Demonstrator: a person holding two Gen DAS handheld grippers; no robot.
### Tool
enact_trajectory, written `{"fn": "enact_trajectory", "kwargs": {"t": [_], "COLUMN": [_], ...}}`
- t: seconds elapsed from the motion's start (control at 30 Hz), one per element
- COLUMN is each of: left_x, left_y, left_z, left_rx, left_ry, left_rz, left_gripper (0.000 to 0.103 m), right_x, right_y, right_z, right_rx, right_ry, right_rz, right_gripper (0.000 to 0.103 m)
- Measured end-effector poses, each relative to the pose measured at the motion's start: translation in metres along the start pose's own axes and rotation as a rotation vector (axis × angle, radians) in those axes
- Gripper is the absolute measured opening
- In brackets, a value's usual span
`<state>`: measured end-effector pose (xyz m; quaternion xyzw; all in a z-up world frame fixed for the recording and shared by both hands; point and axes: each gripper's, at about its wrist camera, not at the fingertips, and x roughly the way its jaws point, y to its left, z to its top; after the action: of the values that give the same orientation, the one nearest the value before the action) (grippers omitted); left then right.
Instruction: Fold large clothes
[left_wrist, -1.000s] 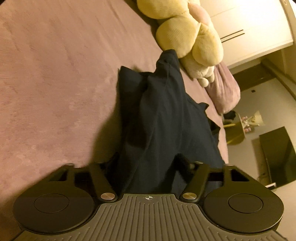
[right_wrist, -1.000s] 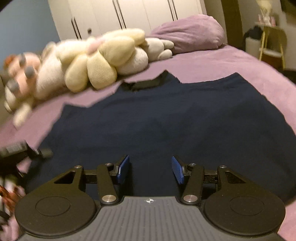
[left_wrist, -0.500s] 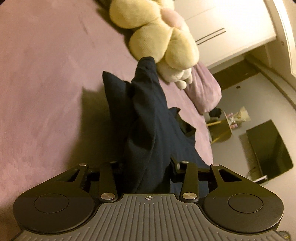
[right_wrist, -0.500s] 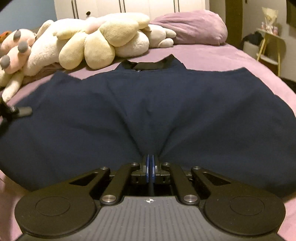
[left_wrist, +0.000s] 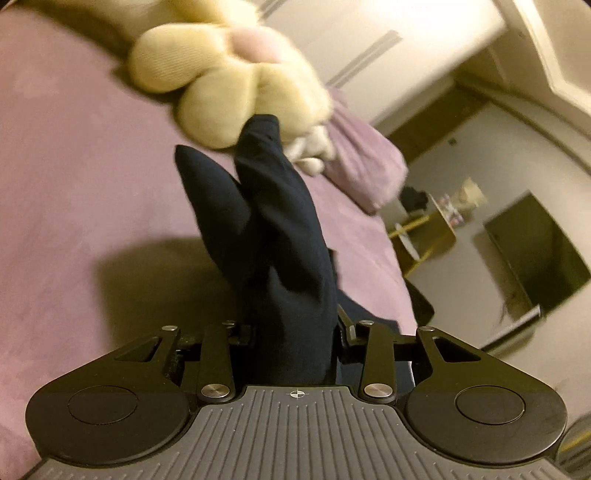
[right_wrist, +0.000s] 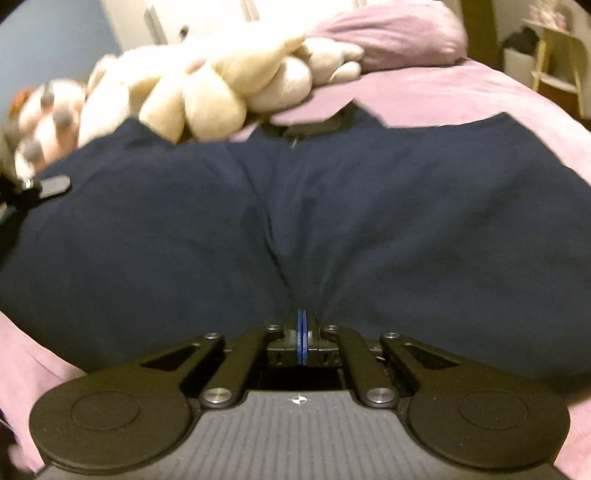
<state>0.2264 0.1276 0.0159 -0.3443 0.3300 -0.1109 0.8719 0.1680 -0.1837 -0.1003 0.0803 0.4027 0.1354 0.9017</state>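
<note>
Navy shirt (right_wrist: 295, 229) spread across the purple bed (right_wrist: 461, 96), collar toward the plush toy (right_wrist: 207, 96). My right gripper (right_wrist: 302, 341) jaws pinch its near hem; my left gripper (left_wrist: 295, 332) jaws clamp a bunched fold.

Dim, warm indoor light; motion blur softens both fisheye-warped views.

Your left gripper (left_wrist: 295, 332): jaws part-closed, clamping a thick bunch of dark cloth (left_wrist: 280, 236). Your right gripper (right_wrist: 302, 341): blue pads (right_wrist: 299, 339) pressed together, pinching the cloth's edge.
</note>
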Motion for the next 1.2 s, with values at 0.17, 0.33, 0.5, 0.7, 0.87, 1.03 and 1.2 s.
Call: {"fn": "enact_trajectory", "kwargs": {"t": [0.17,0.33,0.5,0.7,0.87,1.03,1.2], "left_x": [0.028,0.1,0.176,0.147,0.076,0.044,0.03], "left_y": [-0.08,-0.152,-0.17,-0.165,-0.147,-0.111,-0.052], "left_z": [-0.012,-0.054,-0.113,-0.132,-0.104,-0.079,-0.073], "left_rx": [0.106,0.242,0.356,0.357,0.274,0.25,0.008], "left_ry": [0.045,0.123,0.229,0.21,0.07,-0.123,-0.197], "left_rz": [-0.096,-0.127,-0.078,-0.155,-0.261,0.019,0.218], "left_gripper": [0.04,0.04,0.073,0.091,0.094,0.095,0.095], "right_x": [-0.014,-0.002,-0.05,-0.106,-0.141,-0.154,-0.106], "right_y": [-0.036,-0.076,-0.102,-0.147,-0.152,-0.101,-0.023], "right_z": [-0.013,-0.019,-0.025,-0.038,-0.028,0.024,0.084], "right_rx": [0.141,0.372,0.37,0.399,0.376,0.216,-0.001], "right_ry": [0.025,0.078,-0.025,-0.108,-0.226,-0.384,-0.354], "right_rz": [0.028,0.2,0.165,0.029,-0.052,-0.033,-0.009], "right_gripper": [0.002,0.0,0.0,0.003,0.006,0.006,0.006]}}
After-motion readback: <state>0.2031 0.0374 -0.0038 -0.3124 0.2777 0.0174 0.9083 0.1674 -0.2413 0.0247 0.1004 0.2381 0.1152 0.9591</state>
